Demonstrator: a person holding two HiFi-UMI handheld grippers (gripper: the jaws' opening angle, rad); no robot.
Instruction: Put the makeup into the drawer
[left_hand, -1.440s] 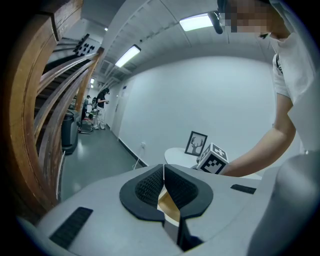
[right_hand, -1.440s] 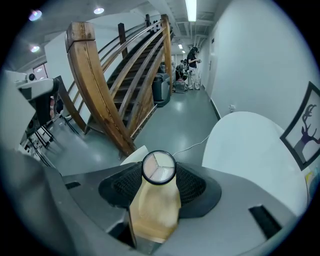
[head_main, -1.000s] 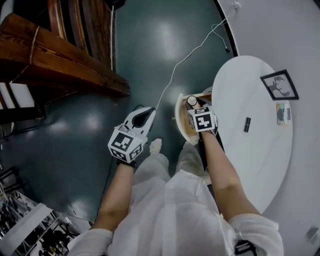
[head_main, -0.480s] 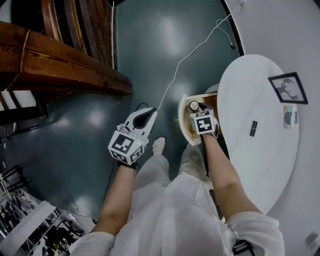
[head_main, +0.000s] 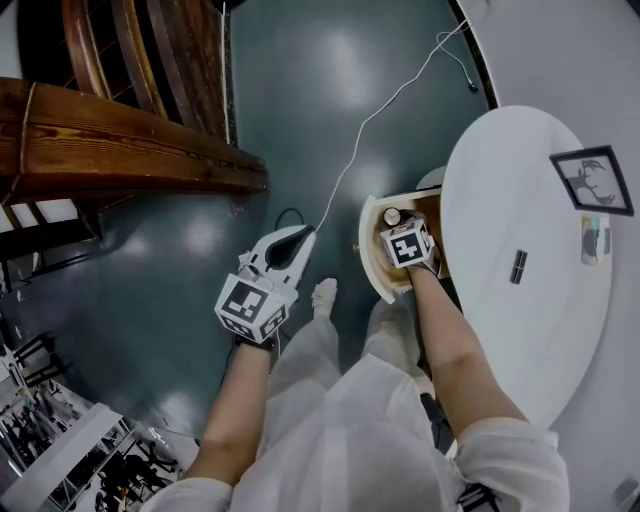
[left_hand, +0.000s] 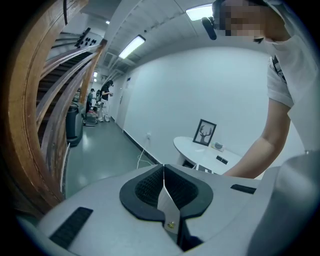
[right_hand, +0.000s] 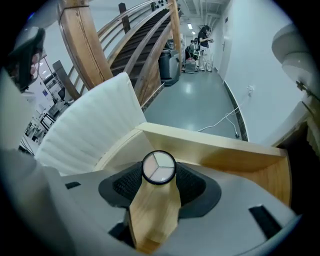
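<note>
Your right tongs (right_hand: 159, 181) are clamped on the round, black-rimmed, three-shade makeup compact (right_hand: 159, 167), held inside the open light-wood drawer (right_hand: 215, 151) at the white oval table's (head_main: 530, 330) 9 o'clock edge. Your left tongs (left_hand: 163, 181) are pressed together on nothing, at the drawer's 9 o'clock.

The right gripper's (head_main: 398, 225) marker cube covers its jaws in the head view, along with all but a sliver of the makeup compact (head_main: 392, 216). The drawer (head_main: 370, 255) runs under the round table (head_main: 520, 340), so its back end is hidden. On the tabletop, a small dark bar (head_main: 518, 267) and a pale item (head_main: 596, 240) are too small to identify. The white cable (head_main: 380, 110) and the wooden staircase (head_main: 120, 150) are cut off by the picture's edges. In the right gripper view, that gripper's body hides most of the drawer's inside. The people (right_hand: 204, 35) down the corridor are too small to make out.
</note>
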